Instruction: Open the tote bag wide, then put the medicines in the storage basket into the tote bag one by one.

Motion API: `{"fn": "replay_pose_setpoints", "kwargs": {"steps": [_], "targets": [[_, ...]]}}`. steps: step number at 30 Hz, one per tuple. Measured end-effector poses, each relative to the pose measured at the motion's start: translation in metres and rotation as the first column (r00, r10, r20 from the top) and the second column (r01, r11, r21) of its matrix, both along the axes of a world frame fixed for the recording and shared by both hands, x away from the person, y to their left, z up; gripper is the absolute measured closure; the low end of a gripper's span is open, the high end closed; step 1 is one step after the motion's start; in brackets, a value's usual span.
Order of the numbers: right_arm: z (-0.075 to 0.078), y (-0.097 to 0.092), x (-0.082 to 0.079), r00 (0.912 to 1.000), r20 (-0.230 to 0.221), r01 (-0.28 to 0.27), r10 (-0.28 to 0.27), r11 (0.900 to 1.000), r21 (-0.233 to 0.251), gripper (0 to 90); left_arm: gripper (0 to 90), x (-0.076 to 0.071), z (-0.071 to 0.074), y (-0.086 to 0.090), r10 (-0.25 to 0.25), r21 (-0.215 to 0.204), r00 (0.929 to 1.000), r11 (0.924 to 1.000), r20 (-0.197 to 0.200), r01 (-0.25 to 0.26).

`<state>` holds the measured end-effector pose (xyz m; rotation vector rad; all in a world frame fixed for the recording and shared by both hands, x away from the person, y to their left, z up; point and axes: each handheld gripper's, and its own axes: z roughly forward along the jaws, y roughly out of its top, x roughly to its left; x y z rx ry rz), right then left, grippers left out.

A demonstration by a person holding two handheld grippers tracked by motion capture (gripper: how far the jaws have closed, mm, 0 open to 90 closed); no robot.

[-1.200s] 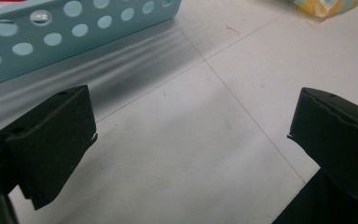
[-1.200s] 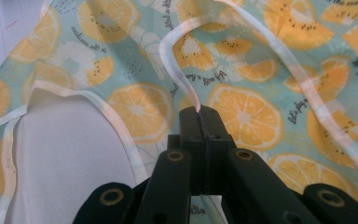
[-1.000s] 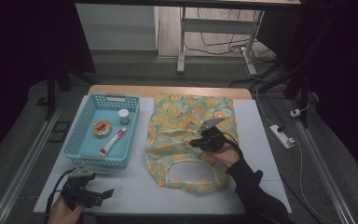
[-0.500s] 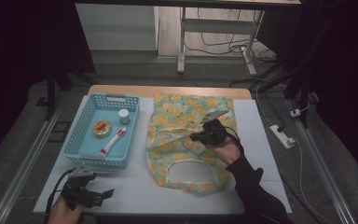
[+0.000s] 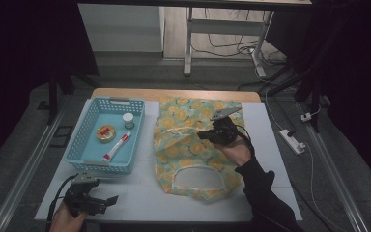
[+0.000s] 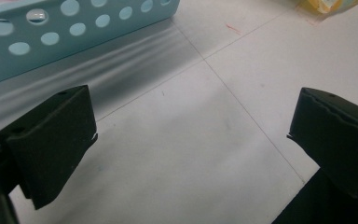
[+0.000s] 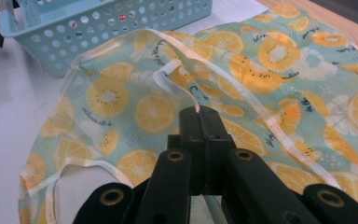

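A citrus-print fabric piece (image 5: 183,145) with white tape edging lies flat across the middle of the white table (image 5: 140,193). My right gripper (image 5: 206,136) hovers over its centre, shut on a thin white strap (image 7: 177,81) that rises from the cloth (image 7: 279,60) to the closed fingertips (image 7: 199,112). The fabric's left edge is pulled up slightly with the strap. My left gripper (image 5: 107,201) rests at the table's front left corner, open with nothing between its fingers (image 6: 56,140), just in front of the blue basket (image 6: 51,32).
The blue perforated basket (image 5: 84,145) at the left holds a round tin (image 5: 106,133), a red-and-white tube (image 5: 117,146) and a small jar (image 5: 128,120). A power strip (image 5: 292,141) lies off the table's right edge. A wooden strip borders the far edge.
My right gripper has risen with the white strap in it, and the fabric's left edge has lifted. The left gripper has stayed where it was.
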<state>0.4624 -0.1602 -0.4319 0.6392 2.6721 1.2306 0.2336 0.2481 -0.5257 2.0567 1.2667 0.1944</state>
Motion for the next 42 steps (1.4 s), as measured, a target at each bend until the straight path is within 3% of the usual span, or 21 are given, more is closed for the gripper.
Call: {"fn": "replay_pose_setpoints", "kwargs": {"steps": [11,21,42], "targets": [[0.009,0.001,0.001,0.9999,0.008,0.01,-0.01,0.9998,-0.017,90.0,0.6,0.0,0.0,0.0,0.001,-0.004,1.0,1.0,0.0,-0.001],[0.017,-0.002,0.003,0.9996,0.01,0.027,-0.027,0.9996,0.0,90.0,0.6,0.0,0.0,0.001,0.004,-0.01,1.0,0.9999,0.0,-0.004],[0.014,-0.001,0.003,0.9992,0.008,0.038,-0.038,0.9993,0.003,90.0,0.0,-0.002,0.001,0.006,0.053,-0.047,0.9986,0.9975,0.009,-0.052]]}}
